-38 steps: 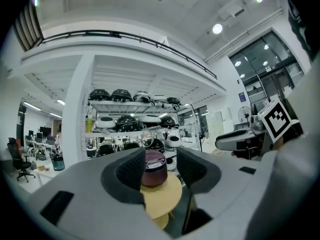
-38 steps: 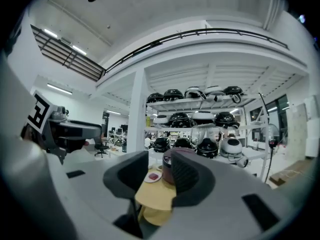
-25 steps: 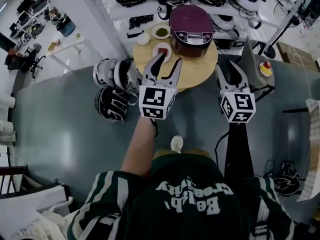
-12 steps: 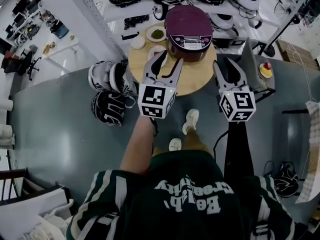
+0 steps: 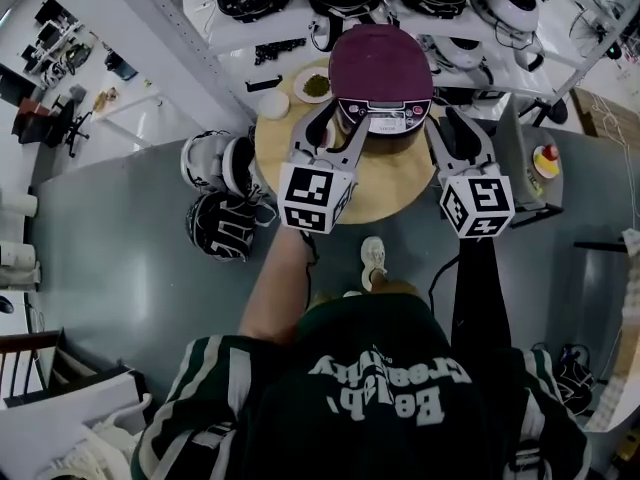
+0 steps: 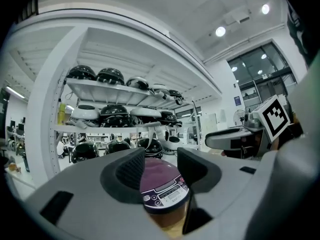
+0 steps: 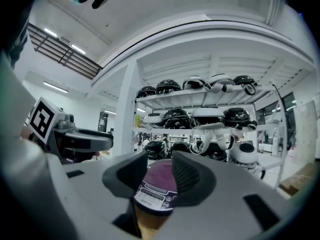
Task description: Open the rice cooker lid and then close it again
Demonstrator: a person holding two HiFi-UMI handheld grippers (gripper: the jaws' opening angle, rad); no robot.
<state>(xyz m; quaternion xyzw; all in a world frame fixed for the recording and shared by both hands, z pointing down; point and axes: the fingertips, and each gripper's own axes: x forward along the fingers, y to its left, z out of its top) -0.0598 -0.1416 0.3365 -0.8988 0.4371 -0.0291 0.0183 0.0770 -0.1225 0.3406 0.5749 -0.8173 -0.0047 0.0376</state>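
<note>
**Approach phase.** Compared with the preceding views, the person had stepped up to the round wooden table (image 5: 395,183). The rice cooker (image 5: 380,68), at upper centre of the head view with its lid closed, now lay just ahead of both tools instead of well beyond them. Opening had not begun.

- **Left gripper** (image 5: 340,128): jaws part-open and widening, nothing between them, the cooker's panel seen through the gap.
- **Right gripper** (image 5: 452,138): jaws part-open, empty, just right of the cooker.
</note>
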